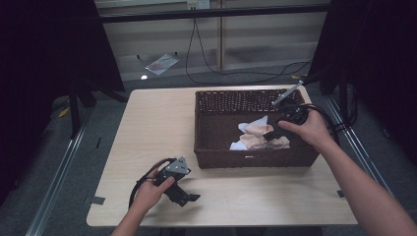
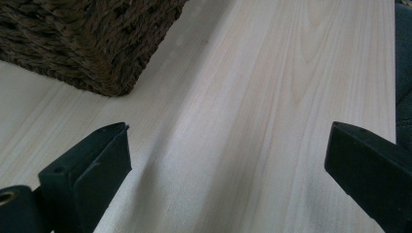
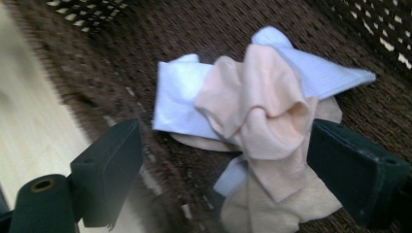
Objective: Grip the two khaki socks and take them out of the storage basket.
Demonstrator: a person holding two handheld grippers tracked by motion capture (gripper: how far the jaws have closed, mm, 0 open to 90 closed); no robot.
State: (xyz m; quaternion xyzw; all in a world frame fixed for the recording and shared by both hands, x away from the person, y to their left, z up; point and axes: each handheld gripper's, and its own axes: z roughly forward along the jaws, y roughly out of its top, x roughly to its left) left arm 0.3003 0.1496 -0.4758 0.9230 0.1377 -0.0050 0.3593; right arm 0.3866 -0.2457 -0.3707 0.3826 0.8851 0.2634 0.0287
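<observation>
A dark woven basket (image 1: 206, 129) sits on the pale wooden bench (image 1: 157, 123), and everything else is placed here against it. Inside the basket, toward its near wall and somewhat right of its middle, lies a small heap of crumpled cloth: peach-coloured pieces (image 1: 259, 137) bunched over white ribbed pieces (image 1: 244, 127). In the right claw's view the peach cloth (image 3: 262, 111) rises in a folded lump on top of the white cloth (image 3: 177, 99), with the brown weave of the basket floor (image 3: 97, 63) around them. The right claw (image 1: 275, 132) is held by the person's right hand (image 1: 305, 129) down inside the basket at the heap's right side; its jaws are spread wide, one on each side of the heap, and the right-hand jaw sits against the peach cloth, though I cannot tell whether it presses it. The left claw (image 1: 184, 196) is held by the left hand (image 1: 150, 189) on the bench in front of the basket's near left corner, apart from it, jaws spread wide over bare wood. The left claw's view shows that basket corner (image 2: 92, 43) ahead.
</observation>
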